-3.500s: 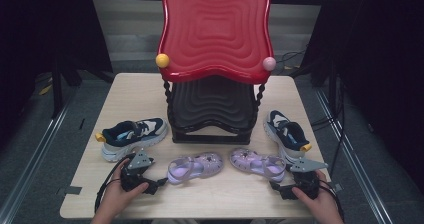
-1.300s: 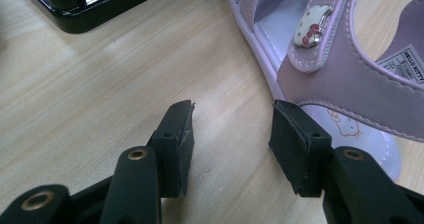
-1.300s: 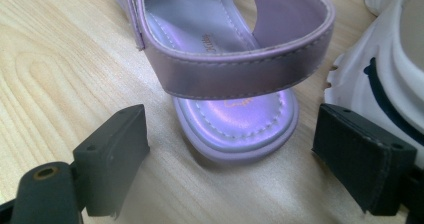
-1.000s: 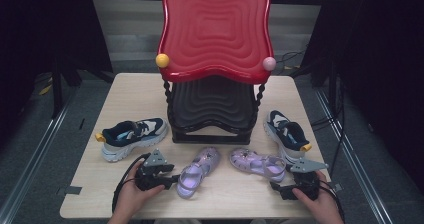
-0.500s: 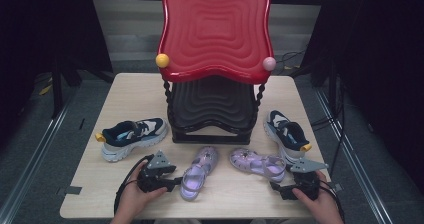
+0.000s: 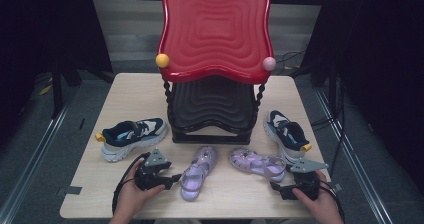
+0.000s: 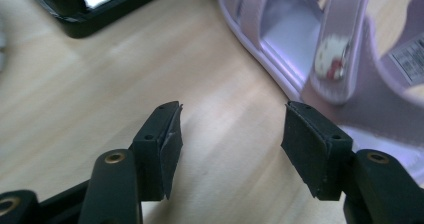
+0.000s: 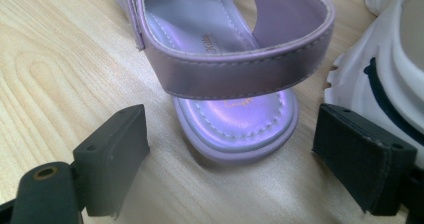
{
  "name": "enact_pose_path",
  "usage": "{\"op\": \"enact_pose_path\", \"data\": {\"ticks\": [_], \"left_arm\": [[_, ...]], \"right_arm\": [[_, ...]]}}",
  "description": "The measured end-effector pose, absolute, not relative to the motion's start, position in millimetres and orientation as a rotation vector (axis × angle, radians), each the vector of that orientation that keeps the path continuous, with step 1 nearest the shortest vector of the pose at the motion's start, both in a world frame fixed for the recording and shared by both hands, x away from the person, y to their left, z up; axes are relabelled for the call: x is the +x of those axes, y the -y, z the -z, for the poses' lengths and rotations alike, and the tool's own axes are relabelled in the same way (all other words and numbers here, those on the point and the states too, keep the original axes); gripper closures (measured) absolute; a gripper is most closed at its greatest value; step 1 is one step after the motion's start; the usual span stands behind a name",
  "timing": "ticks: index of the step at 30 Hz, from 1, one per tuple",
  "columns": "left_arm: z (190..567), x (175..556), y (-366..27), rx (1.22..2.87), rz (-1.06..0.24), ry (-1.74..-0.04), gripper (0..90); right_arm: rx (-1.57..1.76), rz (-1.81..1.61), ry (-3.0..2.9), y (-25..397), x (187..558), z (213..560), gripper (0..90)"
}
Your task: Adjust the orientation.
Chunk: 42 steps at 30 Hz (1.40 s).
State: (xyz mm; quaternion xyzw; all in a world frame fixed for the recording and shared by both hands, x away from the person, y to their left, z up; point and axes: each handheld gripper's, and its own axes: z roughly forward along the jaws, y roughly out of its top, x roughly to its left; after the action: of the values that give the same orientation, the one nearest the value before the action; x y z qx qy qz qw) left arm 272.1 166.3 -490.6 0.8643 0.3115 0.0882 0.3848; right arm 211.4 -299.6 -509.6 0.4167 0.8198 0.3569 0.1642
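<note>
On a light wooden desk [image 6: 125, 91], a person's left tool [image 6: 172, 177] sits with its jaws apart and empty, just beside the heel end of a lilac sandal [image 6: 197, 171] that lies angled toward the black base of a red-and-black shoe rack [image 6: 214, 84]. In the left gripper view the sandal [image 7: 320, 44] lies partly ahead of the right-hand jaw, not between the two. The sandal looks light, its glossy plastic straps pliable and likely a little slick; the firm sole rim or the strap should give the surest hold. A navy-and-white sneaker [image 6: 131, 135] rests at the far left, near the desk's left edge. To the right, the second lilac sandal [image 6: 257, 163] lies heel toward the right tool [image 6: 278, 189], whose jaws stand wide and empty; the right gripper view shows the heel strap [image 8: 235, 69] between and just beyond them. A second sneaker [image 6: 286, 132] lies just beside that sandal, leaving little room there. Open desk lies along the near edge and between the two sandals; the near edge is close behind both tools.
</note>
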Motion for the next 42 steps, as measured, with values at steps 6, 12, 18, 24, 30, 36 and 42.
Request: {"op": "enact_pose_path", "data": {"ticks": [6, 12, 18, 24, 30, 36, 42], "left_arm": [[466, 268, -167, 2.104, -0.269, -0.812, 39.3], [453, 260, -157, 2.061, -0.271, -0.768, 39.3], [459, 258, -146, 2.064, -0.243, -0.759, 39.4], [462, 259, -139, 2.069, -0.234, -0.750, 39.9], [466, 259, -135, 2.030, -0.263, -0.741, 41.9], [470, 258, -134, 2.013, -0.282, -0.703, 42.0], [479, 257, -127, 2.050, -0.280, -0.700, 44.9]], "right_arm": [[1.188, -1.017, -2.336, 300, 211, 510, 13.8], [1.187, -1.017, -2.336, 300, 211, 510, 13.8], [1.188, -1.017, -2.336, 300, 211, 510, 13.8], [1.188, -1.017, -2.336, 300, 211, 510, 13.8], [1.189, -1.016, -2.337, 300, 211, 510, 13.8], [1.189, -1.017, -2.337, 300, 211, 510, 13.8], [1.188, -1.017, -2.336, 300, 211, 510, 13.8]]}}
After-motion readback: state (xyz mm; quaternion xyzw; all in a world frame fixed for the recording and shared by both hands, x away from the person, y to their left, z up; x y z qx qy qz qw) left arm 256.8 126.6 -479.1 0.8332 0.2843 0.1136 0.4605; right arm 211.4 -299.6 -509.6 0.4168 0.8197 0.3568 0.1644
